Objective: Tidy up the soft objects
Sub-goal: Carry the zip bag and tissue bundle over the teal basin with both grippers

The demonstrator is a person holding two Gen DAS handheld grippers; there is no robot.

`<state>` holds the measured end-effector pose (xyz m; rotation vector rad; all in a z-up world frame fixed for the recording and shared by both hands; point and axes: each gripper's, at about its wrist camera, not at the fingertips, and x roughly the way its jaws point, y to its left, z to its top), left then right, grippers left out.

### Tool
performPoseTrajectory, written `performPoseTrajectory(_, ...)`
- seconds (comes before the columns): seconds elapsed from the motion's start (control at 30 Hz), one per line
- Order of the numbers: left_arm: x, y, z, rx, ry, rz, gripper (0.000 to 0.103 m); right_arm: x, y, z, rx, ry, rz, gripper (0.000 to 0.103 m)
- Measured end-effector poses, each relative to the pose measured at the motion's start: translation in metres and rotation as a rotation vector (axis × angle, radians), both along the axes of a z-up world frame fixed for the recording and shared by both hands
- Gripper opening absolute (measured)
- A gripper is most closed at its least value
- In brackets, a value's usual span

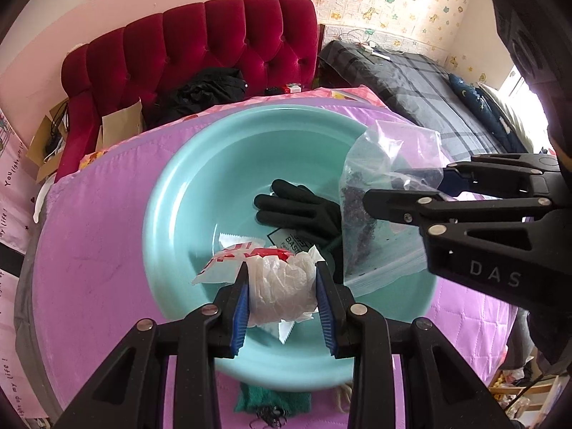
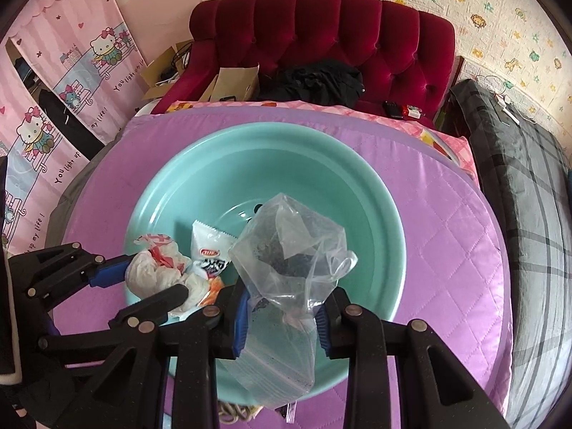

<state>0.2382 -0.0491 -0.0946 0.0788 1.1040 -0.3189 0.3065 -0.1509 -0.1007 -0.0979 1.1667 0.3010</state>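
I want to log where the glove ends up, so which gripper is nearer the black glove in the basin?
Right. The right gripper, holding the clear zip bag, hangs just beside the black glove. The left gripper, clamping the crumpled white plastic bag, sits nearer the basin's near rim.

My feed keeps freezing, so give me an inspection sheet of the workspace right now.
Surface: purple quilted cover, teal basin on it.
Job's things: black glove and snack packet in the basin.
Clutter: green cloth at the near edge.
Grippers: left hand-held gripper clamps a crumpled white bag; right hand-held gripper clamps a clear zip bag; both over the basin.
Cables: white cable on the dark bed.
Surroundings: red sofa, pink cartoon curtain.
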Motion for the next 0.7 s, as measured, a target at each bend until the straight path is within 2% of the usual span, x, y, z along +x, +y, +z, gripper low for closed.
performPoseTrajectory(0.37,0.031,0.003,-0.025,0.005,0.027,0.021,0.037,0.035,0.002,-0.032,0.019,0.062,-0.038,0.034)
performPoseTrajectory(0.7,0.044,0.003,-0.037,0.007,0.043,0.026,0.038,0.047,0.002,-0.041,0.025,0.073,-0.054,0.034)
